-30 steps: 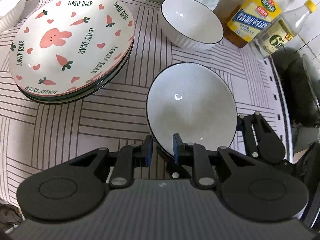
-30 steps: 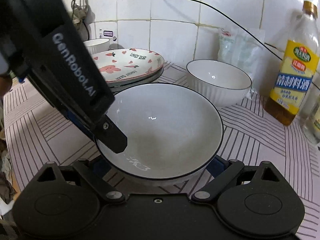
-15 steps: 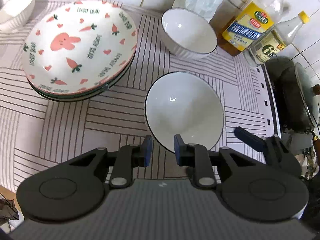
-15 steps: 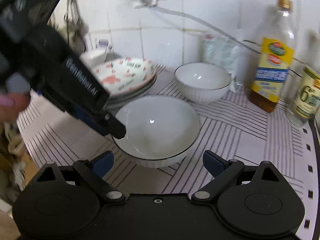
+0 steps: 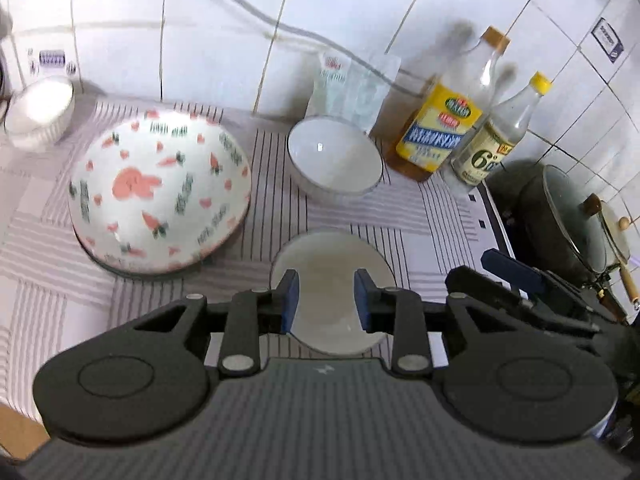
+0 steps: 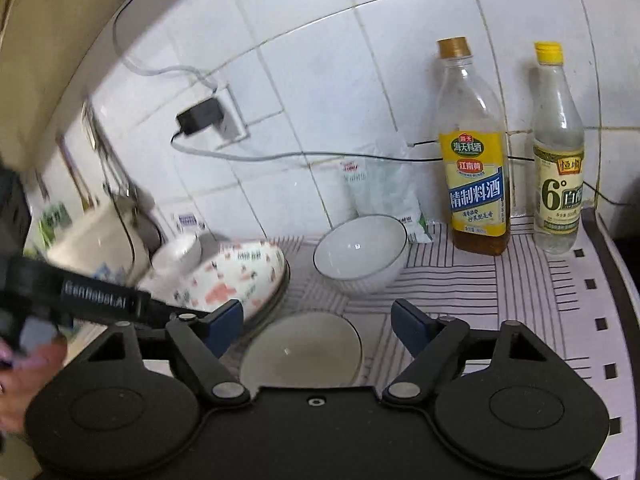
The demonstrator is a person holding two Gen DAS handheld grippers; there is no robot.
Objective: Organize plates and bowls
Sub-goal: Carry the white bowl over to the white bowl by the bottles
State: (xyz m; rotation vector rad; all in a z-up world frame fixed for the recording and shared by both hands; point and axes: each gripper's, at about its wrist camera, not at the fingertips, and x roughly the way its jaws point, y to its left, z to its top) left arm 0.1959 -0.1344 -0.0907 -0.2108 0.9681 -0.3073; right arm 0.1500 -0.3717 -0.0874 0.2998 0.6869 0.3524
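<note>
While both tools are hanging above the striped counter mat, the left gripper is sitting at the lower centre of its frame with jaws parted and nothing between them. Its blue pads are framing, not touching, the near white bowl lying on the mat below. The right gripper is likewise spread wide and holding nothing, that same near white bowl showing empty between its fingers.

Left of the bowl, the stack of rabbit-print plates is resting on the mat, top plate bare. In the right wrist view the left tool's black arm is crossing the lower left and hiding part of the rabbit-print plates.

Further up, a second white bowl is standing apart from the near one, empty. A third small white bowl is sitting in the upper left corner by the wall.

Behind the second bowl, a clear plastic bag is leaning on the tiles. Right of it, a yellow-label bottle is holding a little amber liquid, and a clear vinegar bottle is standing beside it. At the right edge a lidded dark pan is sitting off the mat.
</note>
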